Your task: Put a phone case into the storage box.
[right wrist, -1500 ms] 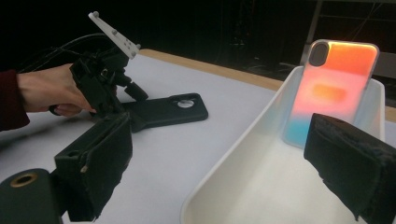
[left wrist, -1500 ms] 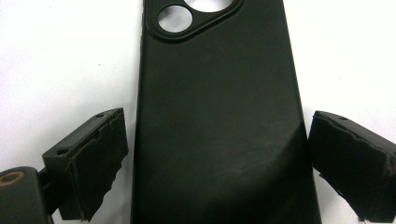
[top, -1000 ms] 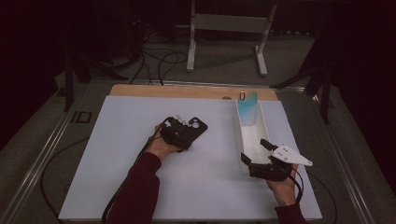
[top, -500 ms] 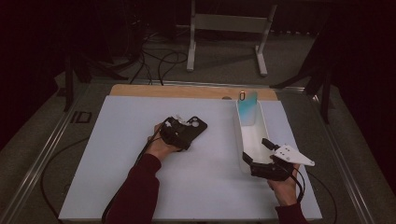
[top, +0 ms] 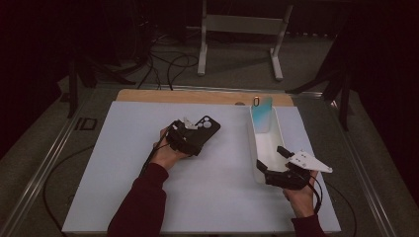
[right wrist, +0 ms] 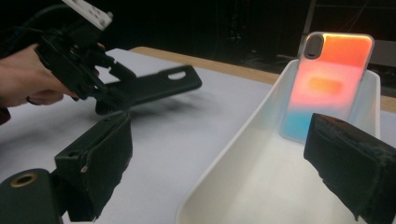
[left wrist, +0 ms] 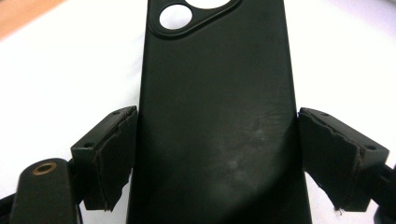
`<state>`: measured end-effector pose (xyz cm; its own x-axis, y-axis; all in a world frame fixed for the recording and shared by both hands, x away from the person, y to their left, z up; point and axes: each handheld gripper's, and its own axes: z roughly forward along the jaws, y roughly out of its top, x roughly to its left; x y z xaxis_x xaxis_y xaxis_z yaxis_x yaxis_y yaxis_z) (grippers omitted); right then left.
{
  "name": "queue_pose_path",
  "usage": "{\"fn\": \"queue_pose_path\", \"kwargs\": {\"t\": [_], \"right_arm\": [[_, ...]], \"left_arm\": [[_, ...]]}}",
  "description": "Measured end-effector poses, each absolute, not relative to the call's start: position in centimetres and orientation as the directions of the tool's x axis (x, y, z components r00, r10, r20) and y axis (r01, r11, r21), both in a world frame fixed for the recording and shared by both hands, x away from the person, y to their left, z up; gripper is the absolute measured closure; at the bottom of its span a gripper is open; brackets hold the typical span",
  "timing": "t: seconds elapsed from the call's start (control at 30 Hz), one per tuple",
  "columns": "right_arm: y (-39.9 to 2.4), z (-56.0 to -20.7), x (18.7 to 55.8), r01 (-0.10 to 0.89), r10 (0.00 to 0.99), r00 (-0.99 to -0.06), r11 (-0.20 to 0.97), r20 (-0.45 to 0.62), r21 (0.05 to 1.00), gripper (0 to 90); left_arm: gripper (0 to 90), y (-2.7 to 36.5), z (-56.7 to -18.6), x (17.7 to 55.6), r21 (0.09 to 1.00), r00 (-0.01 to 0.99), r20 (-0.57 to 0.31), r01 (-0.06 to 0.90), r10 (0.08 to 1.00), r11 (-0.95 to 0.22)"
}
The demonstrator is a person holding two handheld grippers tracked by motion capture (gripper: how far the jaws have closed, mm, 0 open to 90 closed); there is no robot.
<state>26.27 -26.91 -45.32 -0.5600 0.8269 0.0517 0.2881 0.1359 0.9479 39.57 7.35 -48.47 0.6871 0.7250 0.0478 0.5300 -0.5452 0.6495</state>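
While your left gripper [top: 197, 134] clamps the black case [top: 203, 132] across its width, pads pressed on both long edges, the case hangs clear of the tabletop [top: 123, 163] near its middle, camera cutout pointing toward the tray [top: 276, 129]. Your right gripper [top: 273, 164] stands open with nothing between the pads, at the tray's near end by the right edge of the tabletop. A coloured case [top: 261, 113] leans upright against the tray's far wall.

Watch the grip: you hold only the case's near end, so the long free end can droop or twist out if you swing fast. Its smooth, soft sides may also bow under the squeeze and slip. Coming in low, the tip could catch the tray's side wall and shove the tray, or knock the leaning case flat. Your right gripper sits in the likely path, so the two could collide over the tray.
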Motion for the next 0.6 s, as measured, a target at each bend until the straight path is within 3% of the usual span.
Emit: {"fn": "queue_pose_path", "kwargs": {"t": [0.6], "right_arm": [[-26.7,-44.9,26.5,0.324,0.823,-0.560,0.119,0.089,0.939,7.7]], "left_arm": [[15.9,7.2,-45.6,37.1,0.732,0.707,0.070,0.442,0.704,-0.518]]}}
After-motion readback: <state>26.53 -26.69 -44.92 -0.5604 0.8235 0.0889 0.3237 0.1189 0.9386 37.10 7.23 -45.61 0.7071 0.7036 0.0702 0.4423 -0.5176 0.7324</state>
